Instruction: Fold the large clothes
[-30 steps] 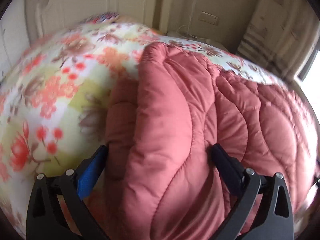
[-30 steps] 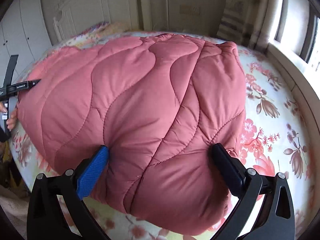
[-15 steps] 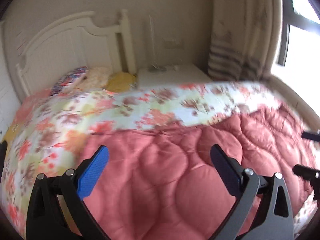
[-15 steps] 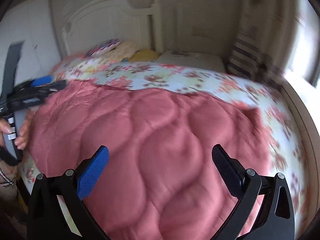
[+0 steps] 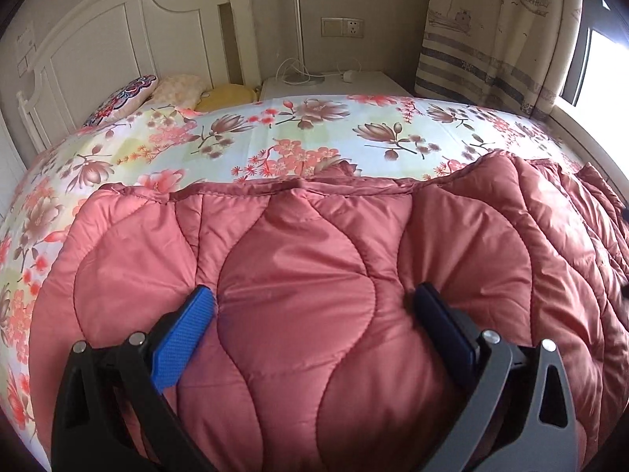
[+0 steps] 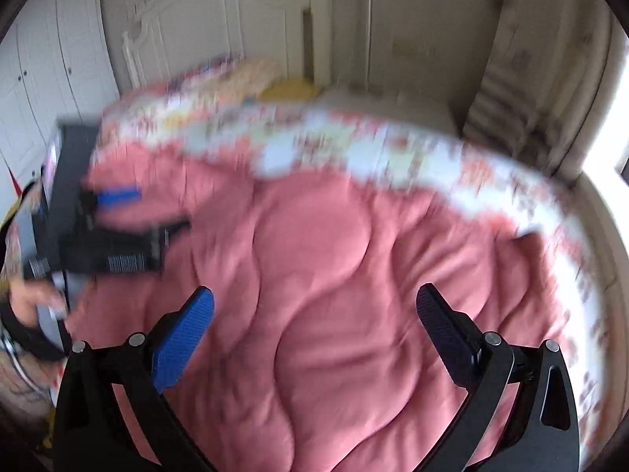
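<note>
Left wrist view shows a bed (image 5: 314, 137) with a flowery sheet, white, pink and brown. A white headboard (image 5: 118, 39) stands at the far end. Three pillows (image 5: 181, 88) lie by it. One has a bright pattern, one is pale and one is yellow. A small white table (image 5: 334, 82) sits beside the bed with a thin lamp pole (image 5: 297, 19) and a cord on it. A wall socket (image 5: 342, 26) is above it. A curtain (image 5: 491, 31) with boats and stripes hangs on the right, next to a bright window (image 5: 601, 74).

A big pink puffy coat (image 5: 314, 275) lies spread flat on the near part of the bed. It has wavy stitched lines and a seam along its far edge. Its right side is bunched in small folds.

The left gripper (image 5: 310, 306) has its fingers wide apart, and they press down on the coat with a fat bulge between them. It does not pinch anything.

Right wrist view is very blurry. The right gripper (image 6: 314, 310) is wide open too, and it seems to hang above the coat, holding nothing. White cupboard doors (image 6: 51, 59) stand on the left. A hand (image 6: 31, 299) shows at the left edge, by the left gripper.
</note>
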Demonstrator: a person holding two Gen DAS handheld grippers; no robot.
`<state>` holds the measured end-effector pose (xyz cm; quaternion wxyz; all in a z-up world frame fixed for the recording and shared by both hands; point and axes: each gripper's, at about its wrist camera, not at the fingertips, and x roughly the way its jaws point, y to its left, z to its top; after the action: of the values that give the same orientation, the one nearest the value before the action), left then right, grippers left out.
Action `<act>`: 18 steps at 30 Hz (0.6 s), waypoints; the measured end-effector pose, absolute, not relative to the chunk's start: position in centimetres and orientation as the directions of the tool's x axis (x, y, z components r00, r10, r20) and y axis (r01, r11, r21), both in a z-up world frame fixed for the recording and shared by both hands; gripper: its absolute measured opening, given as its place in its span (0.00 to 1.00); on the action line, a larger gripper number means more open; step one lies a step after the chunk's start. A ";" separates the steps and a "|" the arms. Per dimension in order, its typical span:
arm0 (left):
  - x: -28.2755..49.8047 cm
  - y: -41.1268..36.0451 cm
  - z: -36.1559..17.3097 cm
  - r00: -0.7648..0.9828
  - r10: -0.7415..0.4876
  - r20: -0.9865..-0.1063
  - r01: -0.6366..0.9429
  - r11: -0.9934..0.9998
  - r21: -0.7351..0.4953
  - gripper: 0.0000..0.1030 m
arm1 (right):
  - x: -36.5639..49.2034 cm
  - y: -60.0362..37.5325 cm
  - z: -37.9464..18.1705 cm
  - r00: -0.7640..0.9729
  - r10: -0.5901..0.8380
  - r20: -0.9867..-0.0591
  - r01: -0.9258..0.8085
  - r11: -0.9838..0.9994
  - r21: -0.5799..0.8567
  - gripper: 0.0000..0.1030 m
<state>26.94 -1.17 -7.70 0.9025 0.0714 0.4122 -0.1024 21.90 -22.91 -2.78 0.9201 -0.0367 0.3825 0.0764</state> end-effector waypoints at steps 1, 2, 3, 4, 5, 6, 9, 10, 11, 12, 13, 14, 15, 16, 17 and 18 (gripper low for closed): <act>26.8 -1.2 -7.6 0.639 -0.127 -0.758 0.244 0.969 0.044 0.98 | 22.8 -23.3 -2.4 0.700 0.088 -0.709 -0.140 0.990 -0.016 0.96; 26.8 -1.2 -7.6 0.639 -0.128 -0.758 0.244 0.969 0.043 0.98 | 23.7 -23.7 -2.3 0.703 0.070 -0.707 -0.115 0.993 -0.017 0.96; 26.8 -1.2 -7.6 0.639 -0.127 -0.758 0.244 0.969 0.043 0.98 | 24.4 -24.0 -2.5 0.704 0.064 -0.708 -0.103 0.995 -0.012 0.96; 26.8 -1.2 -7.6 0.639 -0.127 -0.758 0.244 0.969 0.043 0.98 | 25.7 -24.5 -3.4 0.693 0.046 -0.720 -0.079 0.997 -0.012 0.96; 26.8 -1.2 -7.6 0.640 -0.128 -0.758 0.244 0.969 0.043 0.98 | 26.5 -24.8 -4.4 0.674 0.013 -0.739 -0.054 0.998 -0.031 0.96; 26.8 -1.3 -7.6 0.640 -0.128 -0.758 0.244 0.969 0.042 0.98 | 28.2 -25.2 -6.7 0.611 -0.047 -0.790 -0.015 0.997 -0.071 0.96; 26.8 -1.0 -7.6 0.640 -0.137 -0.756 0.239 0.971 0.027 0.98 | 29.1 -26.0 -8.7 0.602 0.000 -0.798 -0.006 1.000 -0.005 0.96; 26.9 -1.0 -7.6 0.639 -0.136 -0.757 0.239 0.971 0.028 0.98 | 29.1 -25.7 -8.6 0.599 -0.015 -0.801 -0.006 1.000 -0.023 0.96; 26.8 -1.1 -7.6 0.639 -0.134 -0.757 0.239 0.971 0.030 0.98 | 29.1 -25.5 -8.6 0.602 -0.026 -0.798 -0.007 0.999 -0.038 0.96; 26.8 -1.1 -7.7 0.640 -0.132 -0.757 0.239 0.970 0.032 0.98 | 28.9 -25.5 -8.7 0.604 -0.031 -0.796 -0.007 0.999 -0.044 0.96; 26.8 -1.1 -7.6 0.640 -0.132 -0.757 0.239 0.970 0.033 0.98 | 28.9 -25.5 -8.7 0.605 -0.029 -0.796 -0.007 0.999 -0.041 0.96; 26.8 -1.1 -7.7 0.640 -0.132 -0.757 0.239 0.970 0.033 0.98 | 28.8 -25.6 -8.7 0.604 -0.024 -0.796 -0.006 0.999 -0.035 0.96; 26.8 -1.2 -7.6 0.640 -0.131 -0.757 0.239 0.970 0.033 0.98 | 28.9 -25.7 -8.7 0.604 -0.022 -0.797 -0.006 0.999 -0.033 0.96; 26.9 -1.2 -7.6 0.638 -0.132 -0.759 0.239 0.971 0.033 0.98 | 28.9 -25.6 -8.8 0.604 -0.025 -0.796 -0.006 0.999 -0.036 0.96; 26.9 -1.2 -7.6 0.636 -0.131 -0.761 0.239 0.970 0.033 0.98 | 28.9 -25.8 -8.7 0.604 -0.024 -0.796 -0.006 0.999 -0.035 0.96; 26.9 -1.2 -7.6 0.632 -0.129 -0.764 0.241 0.970 0.035 0.98 | 28.9 -25.7 -8.7 0.604 -0.025 -0.796 -0.006 0.999 -0.036 0.96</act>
<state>26.92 -1.23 -7.63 0.9008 0.0670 0.4166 -0.1027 28.89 -25.69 -8.73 0.8955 -0.0177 0.4447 -0.0054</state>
